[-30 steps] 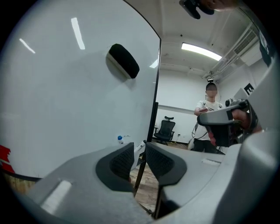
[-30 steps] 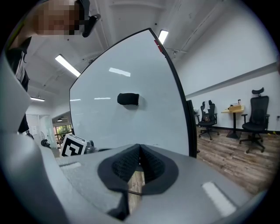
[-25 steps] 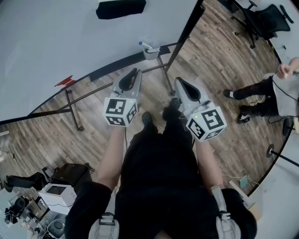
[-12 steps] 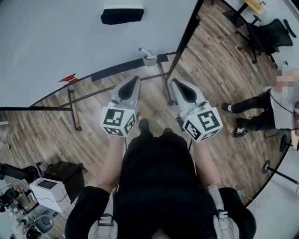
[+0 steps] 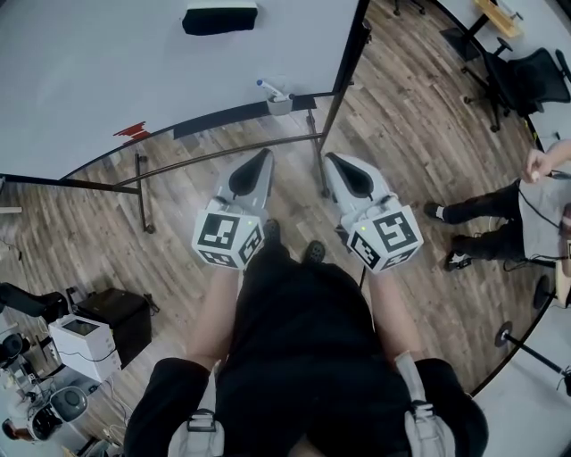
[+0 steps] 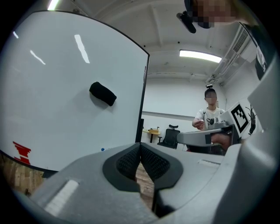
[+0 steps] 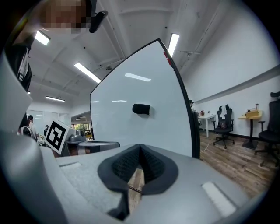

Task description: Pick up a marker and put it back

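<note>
A white marker with a blue cap (image 5: 269, 88) stands tilted in a small grey holder (image 5: 279, 105) at the foot of the whiteboard (image 5: 134, 62). Only its blue tip (image 6: 103, 149) shows in the left gripper view. My left gripper (image 5: 264, 155) (image 6: 140, 146) is shut and empty, held level and pointing at the board, short of the holder. Beside it my right gripper (image 5: 329, 160) (image 7: 139, 148) is also shut with nothing between its pads. A black eraser (image 5: 219, 17) (image 6: 103, 93) (image 7: 141, 109) sticks high on the board.
The board's metal stand legs (image 5: 143, 192) spread over the wooden floor. A seated person (image 5: 526, 192) is at the right, with office chairs (image 5: 526, 71) behind. Boxes and equipment (image 5: 85, 344) lie at the lower left. A red mark (image 5: 132, 131) is on the board's lower edge.
Both grippers have lifted and moved forward toward the whiteboard, drawing slightly closer together. The marker stays in its holder.
</note>
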Motion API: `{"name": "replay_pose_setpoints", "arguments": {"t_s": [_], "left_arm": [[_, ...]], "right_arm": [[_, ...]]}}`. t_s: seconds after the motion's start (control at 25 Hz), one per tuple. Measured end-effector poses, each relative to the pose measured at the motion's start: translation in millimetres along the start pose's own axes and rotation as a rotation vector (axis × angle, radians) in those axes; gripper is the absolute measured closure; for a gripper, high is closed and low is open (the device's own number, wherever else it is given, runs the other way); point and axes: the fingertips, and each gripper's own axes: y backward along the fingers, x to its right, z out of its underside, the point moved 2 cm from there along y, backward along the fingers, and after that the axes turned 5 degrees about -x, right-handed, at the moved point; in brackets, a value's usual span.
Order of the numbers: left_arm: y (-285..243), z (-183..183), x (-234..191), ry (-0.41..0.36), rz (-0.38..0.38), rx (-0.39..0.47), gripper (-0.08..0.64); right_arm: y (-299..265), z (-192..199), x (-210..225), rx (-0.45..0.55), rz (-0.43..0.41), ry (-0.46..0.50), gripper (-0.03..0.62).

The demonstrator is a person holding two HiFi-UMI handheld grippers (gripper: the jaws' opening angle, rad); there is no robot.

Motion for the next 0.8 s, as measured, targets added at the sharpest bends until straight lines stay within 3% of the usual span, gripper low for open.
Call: {"name": "replay_pose_setpoints", "arguments": {"t_s": [0.8], "left_arm": [[30.0, 9.0, 55.9, 0.004, -0.069, 0.011, 0.549]], "right_arm": [[51.4, 14.0, -5.8, -0.004, -0.07, 0.025, 0.591]]}}
